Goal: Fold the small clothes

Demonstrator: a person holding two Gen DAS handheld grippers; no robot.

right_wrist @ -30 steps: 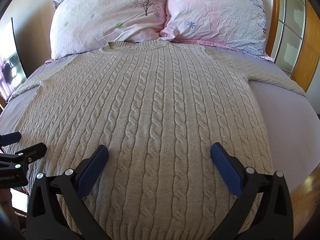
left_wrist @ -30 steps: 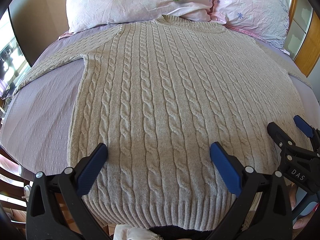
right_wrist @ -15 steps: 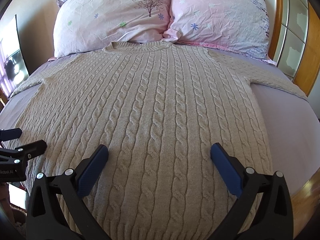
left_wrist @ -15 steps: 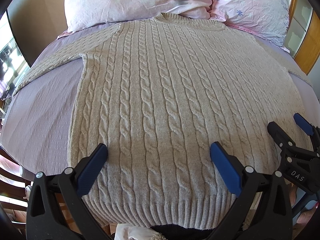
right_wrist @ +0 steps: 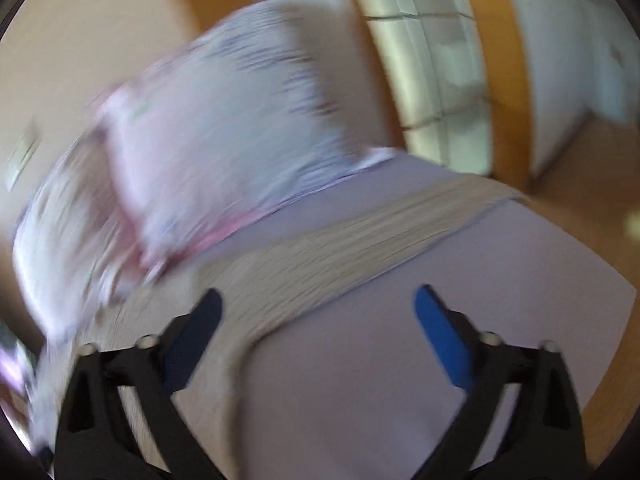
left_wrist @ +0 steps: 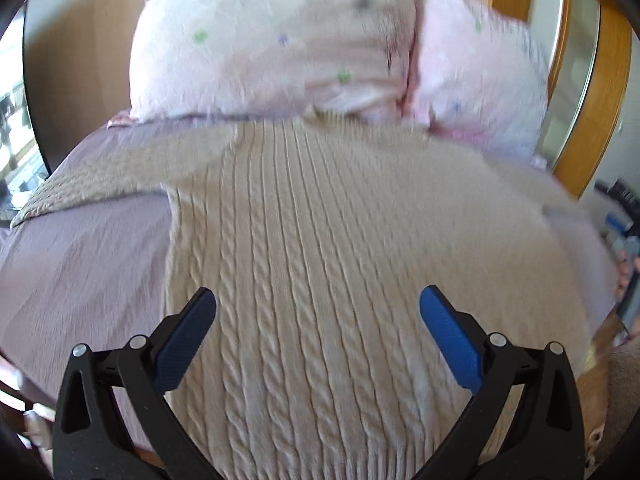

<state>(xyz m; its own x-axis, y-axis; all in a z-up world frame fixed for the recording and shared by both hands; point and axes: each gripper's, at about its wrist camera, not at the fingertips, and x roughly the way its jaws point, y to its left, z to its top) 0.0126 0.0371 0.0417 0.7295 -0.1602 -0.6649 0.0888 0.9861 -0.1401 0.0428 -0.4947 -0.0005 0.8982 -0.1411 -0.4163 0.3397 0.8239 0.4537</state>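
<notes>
A beige cable-knit sweater [left_wrist: 320, 248] lies flat, front up, on a lilac bed sheet [left_wrist: 80, 264], collar toward the pillows. My left gripper [left_wrist: 318, 340] is open and empty above the sweater's lower body. My right gripper [right_wrist: 318, 336] is open and empty; its blurred view shows the sweater's right sleeve [right_wrist: 360, 240] stretched across the sheet [right_wrist: 440, 340] just ahead of the fingers. A blurred bit of the right gripper shows at the right edge of the left wrist view [left_wrist: 624, 232].
Two pale pink pillows [left_wrist: 272, 44] lie at the head of the bed, also in the right wrist view [right_wrist: 224, 152]. A wooden headboard [left_wrist: 592, 92] with glass panels stands at the right. The bed's right edge [right_wrist: 612, 368] drops to a wooden floor.
Both views are now motion-blurred. My right gripper has swung right, from over the sweater's body to its right sleeve. My left gripper has moved forward up the sweater.
</notes>
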